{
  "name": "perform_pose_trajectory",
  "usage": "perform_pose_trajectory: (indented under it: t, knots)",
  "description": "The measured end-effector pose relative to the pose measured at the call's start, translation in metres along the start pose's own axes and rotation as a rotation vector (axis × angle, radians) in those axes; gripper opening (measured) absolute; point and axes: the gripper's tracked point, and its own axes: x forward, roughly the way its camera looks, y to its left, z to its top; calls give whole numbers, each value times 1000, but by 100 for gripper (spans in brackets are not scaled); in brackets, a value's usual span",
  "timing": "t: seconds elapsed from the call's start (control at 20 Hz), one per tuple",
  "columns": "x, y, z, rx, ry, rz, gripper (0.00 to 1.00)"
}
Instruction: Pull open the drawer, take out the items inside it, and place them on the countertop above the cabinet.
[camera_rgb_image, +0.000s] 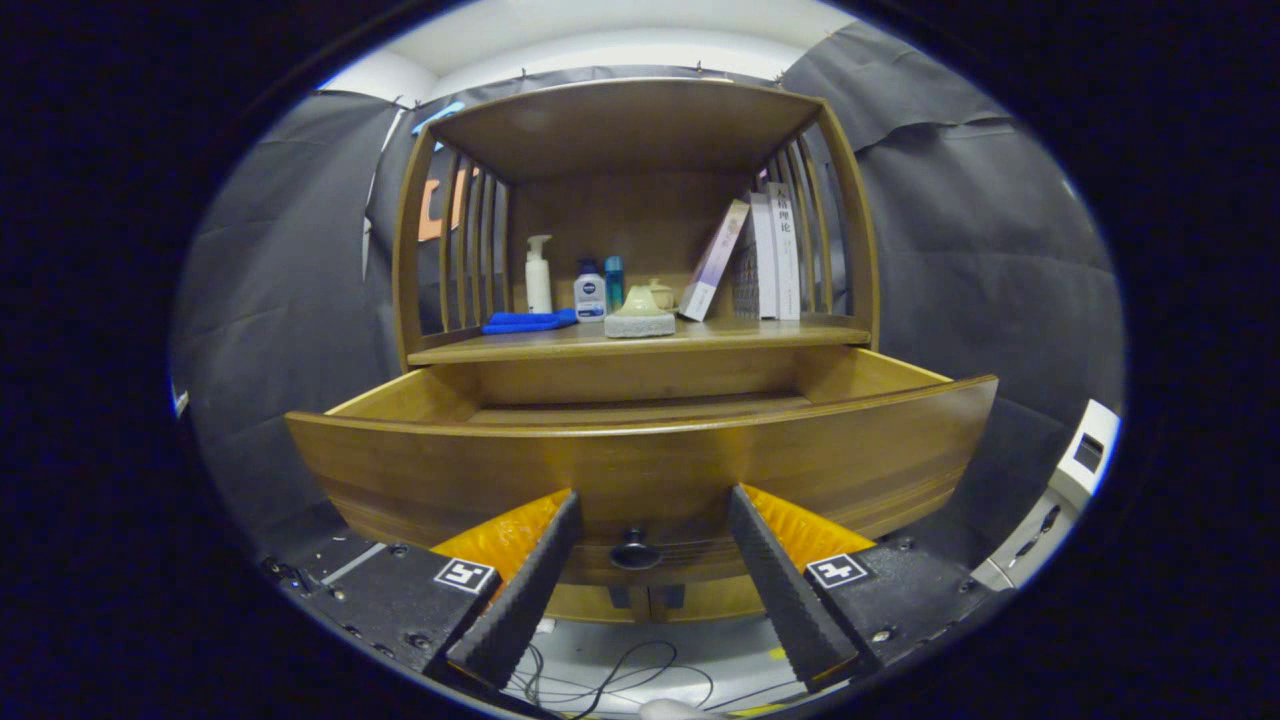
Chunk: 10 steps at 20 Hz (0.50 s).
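Wooden cabinet drawer (640, 455): pulled out, its interior hidden behind the front panel. Small dark round knob (634, 551): on the drawer front, between my fingers, untouched. My gripper (652, 525): jaws spread wide, holding nothing. Wooden countertop (640, 340): above the drawer, carrying a folded blue cloth (528, 322), bottles, books.

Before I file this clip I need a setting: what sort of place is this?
Likely a staged home corner in a booth: a wooden cabinet with bottles and books, black cloth behind. The gripper is open at the pulled-out drawer.
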Motion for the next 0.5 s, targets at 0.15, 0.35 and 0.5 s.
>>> perform_pose_trajectory:
  t: [0.15, 0.35, 0.5]
  knots:
    - [24, 4, 9, 23, -7, -4, 99]
    - [57, 12, 16, 13, 1, -33, 98]
    - [78, 16, 21, -13, -11, -47, 99]
